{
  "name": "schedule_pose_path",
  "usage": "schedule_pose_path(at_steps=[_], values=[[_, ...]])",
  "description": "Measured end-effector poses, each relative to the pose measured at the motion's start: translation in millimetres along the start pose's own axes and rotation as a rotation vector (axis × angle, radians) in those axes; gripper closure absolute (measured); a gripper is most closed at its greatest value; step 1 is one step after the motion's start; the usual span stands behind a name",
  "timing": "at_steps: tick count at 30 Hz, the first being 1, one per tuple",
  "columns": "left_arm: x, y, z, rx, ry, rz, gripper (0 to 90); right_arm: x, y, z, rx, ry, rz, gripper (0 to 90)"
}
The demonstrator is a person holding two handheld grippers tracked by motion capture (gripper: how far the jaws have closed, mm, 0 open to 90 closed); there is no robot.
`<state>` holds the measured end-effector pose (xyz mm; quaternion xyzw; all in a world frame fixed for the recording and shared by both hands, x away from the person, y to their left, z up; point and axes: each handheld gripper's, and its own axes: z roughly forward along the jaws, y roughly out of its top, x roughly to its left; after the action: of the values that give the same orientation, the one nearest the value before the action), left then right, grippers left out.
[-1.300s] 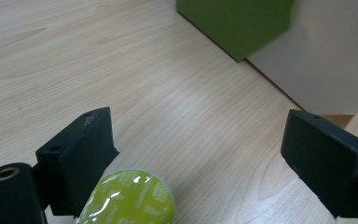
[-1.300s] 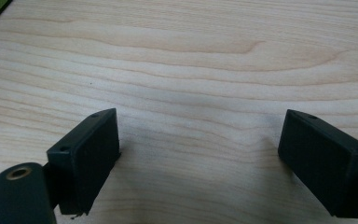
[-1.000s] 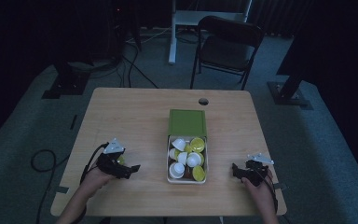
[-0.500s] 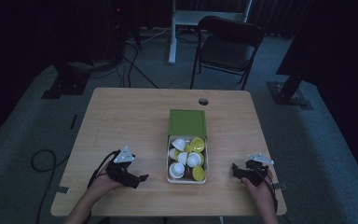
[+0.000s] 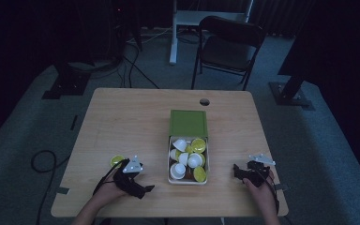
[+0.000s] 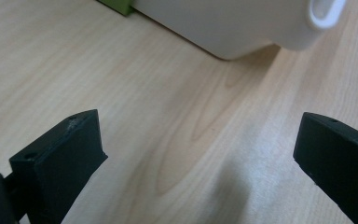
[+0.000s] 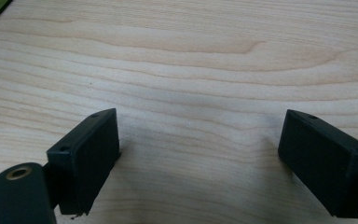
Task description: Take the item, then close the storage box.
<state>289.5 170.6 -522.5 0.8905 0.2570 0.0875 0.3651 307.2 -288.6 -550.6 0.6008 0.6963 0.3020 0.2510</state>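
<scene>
A white tray (image 5: 169, 159) in the middle of the table holds several white and yellow-green capsules. Its green lid (image 5: 188, 123) lies just behind it. One yellow-green capsule (image 5: 117, 160) lies alone on the wood, left of the tray. My left gripper (image 5: 144, 189) is low over the table near the front, between that capsule and the tray, and open with nothing in it. In the left gripper view the left gripper (image 6: 200, 140) faces the tray's white corner (image 6: 242, 28). My right gripper (image 5: 237, 170) rests right of the tray. The right gripper (image 7: 200, 135) stands open over bare wood.
The wooden table (image 5: 122, 117) has a round cable hole (image 5: 204, 101) near its far edge. A dark folding chair (image 5: 227, 47) stands behind the table. Cables trail on the floor at the left (image 5: 42, 161). The room is dim.
My left gripper has moved right and toward the front edge, closer to the tray. A yellow-green capsule now lies uncovered where it was. The right gripper has not moved.
</scene>
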Motion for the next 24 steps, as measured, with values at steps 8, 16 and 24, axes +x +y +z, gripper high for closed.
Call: schedule_pose_path(at_steps=[8, 16, 24], values=[[-3.3, -3.6, 4.3, 0.016, -0.009, 0.011, 1.4, 0.1, 0.0, 0.0, 0.0, 0.0, 0.001, 11.9], [-4.0, -5.5, 8.9, 0.045, -0.008, 0.023, 1.4, 0.1, 0.0, 0.0, 0.0, 0.0, 0.001, 11.9], [-4.8, -6.6, 10.7, 0.061, -0.015, 0.035, 1.4, 0.0, 0.0, 0.0, 0.0, 0.0, 0.0, 11.9]])
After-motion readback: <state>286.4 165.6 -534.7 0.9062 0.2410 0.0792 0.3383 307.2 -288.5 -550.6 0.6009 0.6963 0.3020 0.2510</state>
